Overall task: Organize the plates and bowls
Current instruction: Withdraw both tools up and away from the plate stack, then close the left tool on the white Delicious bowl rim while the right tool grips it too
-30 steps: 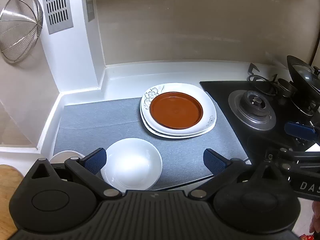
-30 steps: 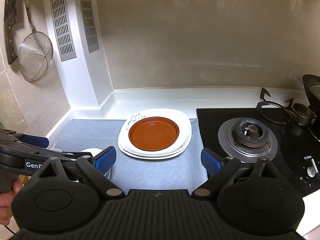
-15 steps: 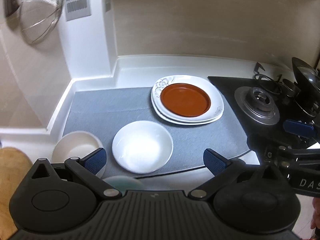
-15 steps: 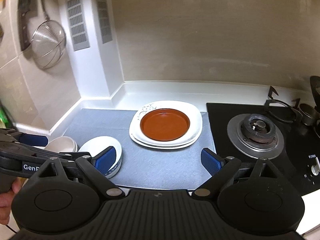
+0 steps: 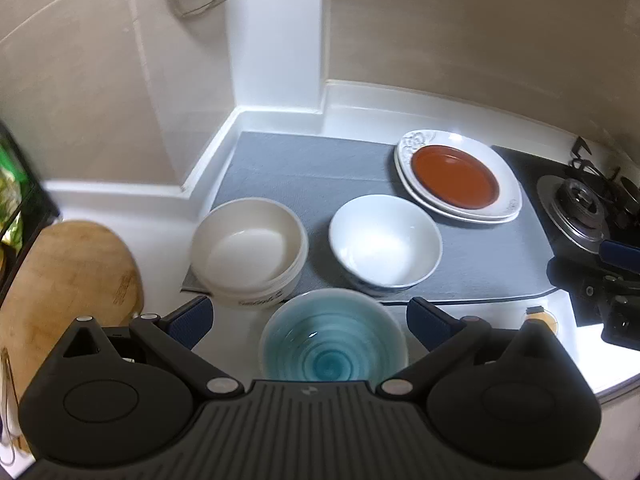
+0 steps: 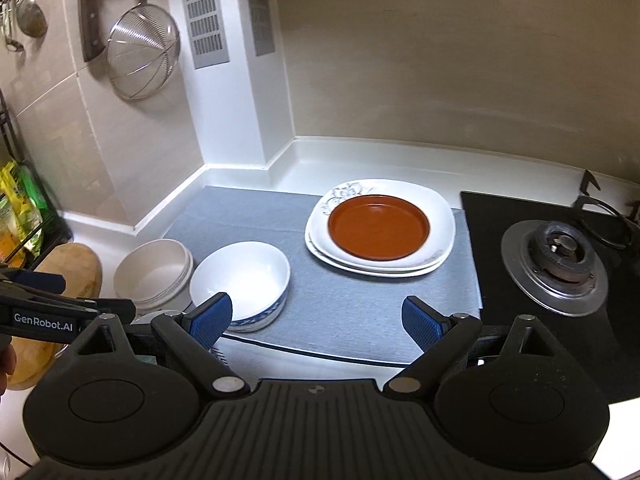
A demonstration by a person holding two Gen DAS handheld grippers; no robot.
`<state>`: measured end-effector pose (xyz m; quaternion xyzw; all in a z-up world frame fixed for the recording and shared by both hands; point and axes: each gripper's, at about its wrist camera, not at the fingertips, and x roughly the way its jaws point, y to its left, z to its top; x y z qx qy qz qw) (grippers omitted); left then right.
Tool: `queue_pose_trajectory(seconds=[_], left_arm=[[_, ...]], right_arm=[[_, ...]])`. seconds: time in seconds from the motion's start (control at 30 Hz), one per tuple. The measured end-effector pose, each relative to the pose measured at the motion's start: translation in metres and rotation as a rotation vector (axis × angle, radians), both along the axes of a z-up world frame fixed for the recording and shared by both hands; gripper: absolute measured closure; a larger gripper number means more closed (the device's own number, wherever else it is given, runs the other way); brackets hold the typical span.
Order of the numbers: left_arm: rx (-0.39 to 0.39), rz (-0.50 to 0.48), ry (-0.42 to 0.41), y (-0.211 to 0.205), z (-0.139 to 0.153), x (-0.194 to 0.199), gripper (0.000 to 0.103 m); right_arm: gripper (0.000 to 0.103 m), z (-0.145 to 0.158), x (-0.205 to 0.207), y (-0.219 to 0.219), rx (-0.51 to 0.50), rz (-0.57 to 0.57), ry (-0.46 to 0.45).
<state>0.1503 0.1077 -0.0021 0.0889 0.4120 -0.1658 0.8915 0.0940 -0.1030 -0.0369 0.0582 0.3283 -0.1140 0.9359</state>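
Note:
A brown plate (image 5: 455,177) (image 6: 378,227) lies on stacked white square plates (image 5: 505,208) (image 6: 442,236) on the grey mat (image 5: 304,164) (image 6: 360,312). A white bowl (image 5: 385,240) (image 6: 240,278) sits on the mat's front part. A cream bowl stack (image 5: 248,246) (image 6: 154,270) stands at the mat's left corner. A teal bowl (image 5: 332,336) sits on the counter between my left gripper's open fingers. My left gripper (image 5: 312,322) is open and empty. My right gripper (image 6: 316,320) is open and empty above the mat's front edge.
A gas stove (image 6: 556,250) (image 5: 580,204) lies to the right. A wooden cutting board (image 5: 60,280) (image 6: 68,268) lies at the left. A strainer (image 6: 142,54) and a cleaver (image 6: 92,12) hang on the wall. The right gripper shows in the left wrist view (image 5: 600,276).
My left gripper pulled back and turned left, bringing the cream bowls and the teal bowl into view. My right gripper also drew back and rose slightly.

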Motion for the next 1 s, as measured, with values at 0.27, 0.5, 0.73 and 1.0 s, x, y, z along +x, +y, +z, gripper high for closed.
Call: queue_pose_trajectory(seconds=[0.27, 0.5, 0.73, 1.0], left_arm=[[-0.014, 0.150, 0.015, 0.033, 0.000, 0.015, 0.000], [-0.004, 0.319, 0.024, 0.060, -0.003, 0.044, 0.000], [-0.002, 0.408, 0.065, 0.077, -0.010, 0.081, 0.000], [-0.003, 0.452, 0.127, 0.087, -0.031, 0.115, 0.000]], right_arm=[[0.010, 0.001, 0.027, 0.014, 0.001, 0.115, 0.000], [0.010, -0.003, 0.078, 0.035, -0.027, 0.260, 0.005], [0.010, -0.009, 0.136, 0.054, -0.026, 0.376, 0.023], [0.010, -0.028, 0.198, 0.065, -0.047, 0.454, 0.090]])
